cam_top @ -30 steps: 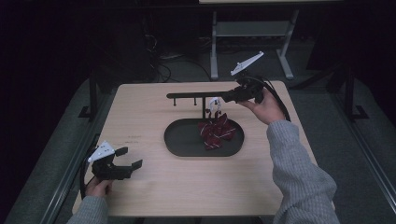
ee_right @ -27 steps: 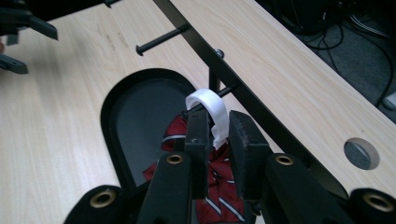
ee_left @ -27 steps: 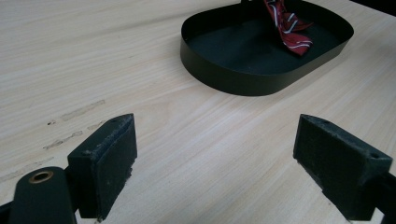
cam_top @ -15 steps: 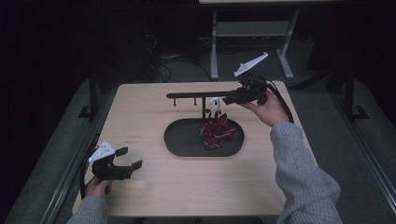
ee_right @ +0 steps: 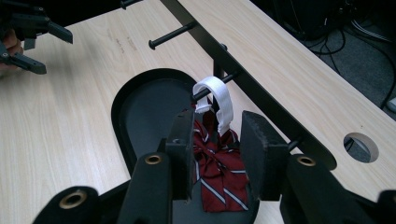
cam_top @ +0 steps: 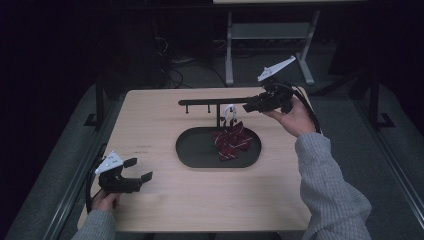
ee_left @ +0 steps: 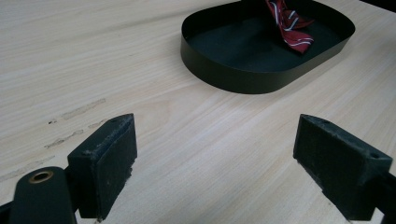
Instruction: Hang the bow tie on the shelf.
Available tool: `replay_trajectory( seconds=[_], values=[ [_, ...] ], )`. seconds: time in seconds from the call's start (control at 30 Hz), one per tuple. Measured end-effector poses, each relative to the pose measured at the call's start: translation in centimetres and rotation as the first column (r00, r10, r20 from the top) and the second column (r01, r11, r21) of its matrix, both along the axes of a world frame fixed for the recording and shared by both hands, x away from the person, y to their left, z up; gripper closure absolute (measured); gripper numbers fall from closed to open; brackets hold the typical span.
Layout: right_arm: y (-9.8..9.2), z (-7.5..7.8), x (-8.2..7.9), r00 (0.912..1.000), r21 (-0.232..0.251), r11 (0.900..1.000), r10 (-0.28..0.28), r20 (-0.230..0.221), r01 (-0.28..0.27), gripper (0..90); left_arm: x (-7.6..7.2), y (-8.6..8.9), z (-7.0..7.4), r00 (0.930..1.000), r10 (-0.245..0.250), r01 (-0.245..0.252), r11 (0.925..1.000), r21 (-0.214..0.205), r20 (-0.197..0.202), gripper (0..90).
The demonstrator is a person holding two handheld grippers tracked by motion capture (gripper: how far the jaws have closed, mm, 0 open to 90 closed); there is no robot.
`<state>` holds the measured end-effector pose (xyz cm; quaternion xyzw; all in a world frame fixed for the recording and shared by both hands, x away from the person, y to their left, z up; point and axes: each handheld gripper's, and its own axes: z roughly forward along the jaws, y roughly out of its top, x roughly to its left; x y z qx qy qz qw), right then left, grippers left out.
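A dark red striped bow tie point(cam_top: 231, 142) hangs by its white hook point(cam_top: 230, 111) from a peg of the black rack point(cam_top: 210, 102), over the black oval tray point(cam_top: 192, 150). My right gripper point(cam_top: 248, 106) is held level just right of the hook. In the right gripper view its jaws point(ee_right: 217, 149) have just been opening and stand apart, open. The hook point(ee_right: 219, 100) and the bow tie point(ee_right: 219, 179) show in the gap, with no pad pressing on them. My left gripper point(cam_top: 139, 170) rests open at the table's front left, its jaws point(ee_left: 215, 168) wide over bare wood.
The rack's bar point(ee_right: 261, 88) carries more bare pegs point(ee_right: 170, 35) toward the left. The tray's rim point(ee_left: 243, 79) lies ahead of the left gripper. A round hole point(ee_right: 359, 145) sits in the tabletop by the rack's right end. A metal stand point(cam_top: 270, 35) rises behind the table.
The right gripper's jaws have come apart and off the white hook, which stays on its peg. The left hand and gripper have kept still.
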<state>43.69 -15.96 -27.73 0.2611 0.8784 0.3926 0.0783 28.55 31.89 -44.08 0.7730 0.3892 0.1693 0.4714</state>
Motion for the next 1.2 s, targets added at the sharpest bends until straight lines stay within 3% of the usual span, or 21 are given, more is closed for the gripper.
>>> replay_trajectory(
  seconds=[1.2],
  values=[
    [-2.3, 0.2, -1.6, 0.9999, 0.034, 0.9994, -0.011, 0.01, 0.011, 53.9, 0.0, 0.0, 0.0, 1.0, -0.002, 0.002, 1.0, 0.006, 0.002, 13.0]
  ],
)
